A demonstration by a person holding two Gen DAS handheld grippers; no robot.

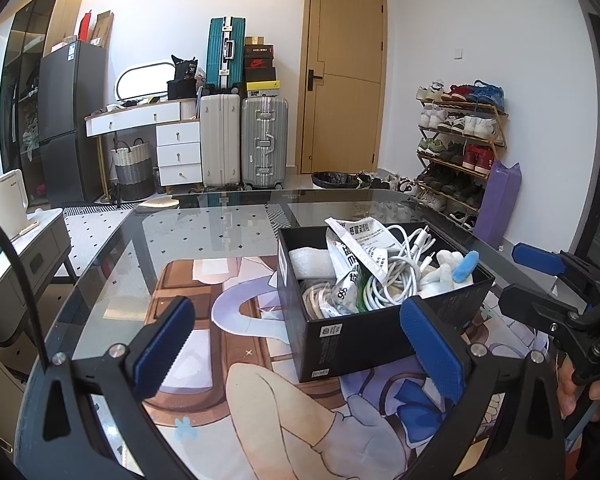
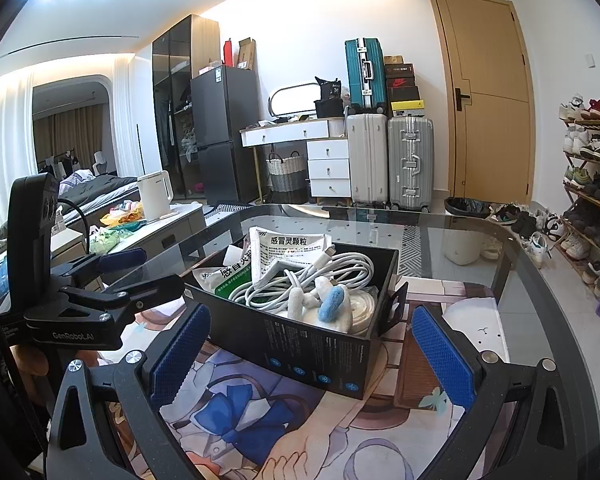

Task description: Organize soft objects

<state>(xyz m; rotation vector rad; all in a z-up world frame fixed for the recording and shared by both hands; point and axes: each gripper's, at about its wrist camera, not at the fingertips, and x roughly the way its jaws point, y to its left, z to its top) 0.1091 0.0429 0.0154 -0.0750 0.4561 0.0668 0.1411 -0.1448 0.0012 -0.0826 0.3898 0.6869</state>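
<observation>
A black open box (image 1: pixel 352 338) stands on a printed mat on the glass table; it also shows in the right wrist view (image 2: pixel 320 354). It holds white cables (image 1: pixel 396 276), medicine sachets (image 2: pixel 288 246), a white foam piece (image 1: pixel 312 262) and a white plush toy with a blue part (image 2: pixel 332 306). My left gripper (image 1: pixel 300 346) is open and empty, just in front of the box's near left corner. My right gripper (image 2: pixel 310 354) is open and empty, with the box's near side between its blue pads.
The glass table (image 2: pixel 460 240) has a rounded far edge. A side table with a white kettle (image 2: pixel 154 196) stands to the left. Suitcases (image 1: pixel 244 140), a dresser, a fridge and a shoe rack (image 1: pixel 460 148) line the far walls.
</observation>
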